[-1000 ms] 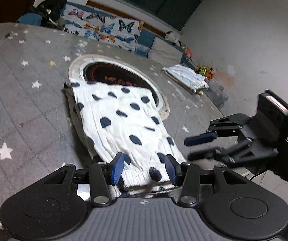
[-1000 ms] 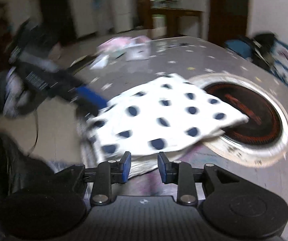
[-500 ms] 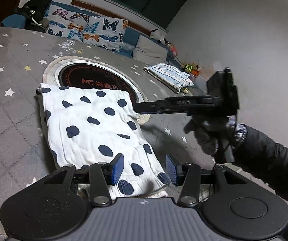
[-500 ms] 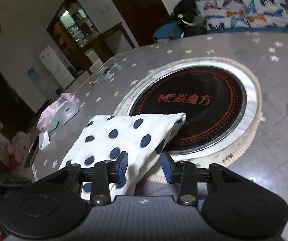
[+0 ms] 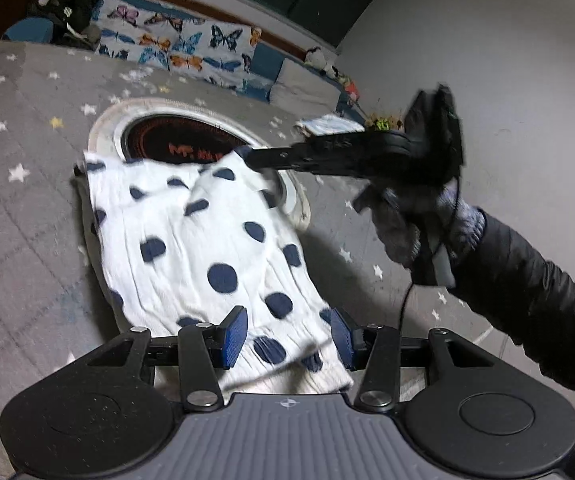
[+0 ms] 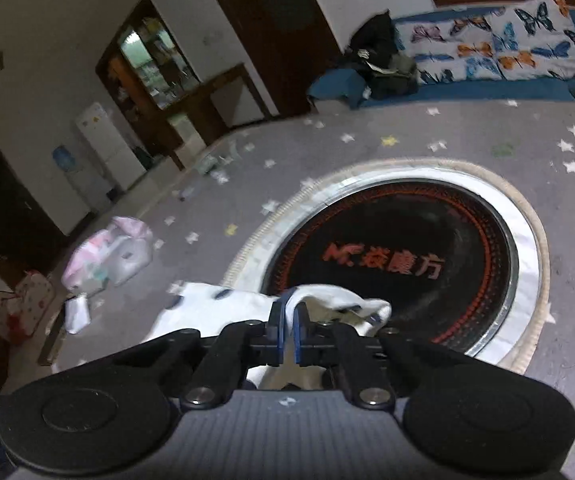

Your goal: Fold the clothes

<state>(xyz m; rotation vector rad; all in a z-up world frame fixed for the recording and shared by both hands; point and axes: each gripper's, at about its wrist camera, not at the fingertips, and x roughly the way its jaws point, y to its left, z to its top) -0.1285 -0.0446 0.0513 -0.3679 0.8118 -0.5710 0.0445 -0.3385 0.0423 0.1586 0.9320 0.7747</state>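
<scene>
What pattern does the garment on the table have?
White with dark blue dots, clearest in the left wrist view: garment.

White navy-dotted folded garment lies on grey star-print tablecloth, its far edge overlapping the rim of the round black glass cooktop inset at table centre. Left gripper sits over the garment's near hem, fingers spread either side of it. Right gripper comes in from the right, pinching the garment's far right corner, probably lifted off the cooktop. Pink-white soft bundle left of the garment. Butterfly-print cushions behind the table.
</scene>
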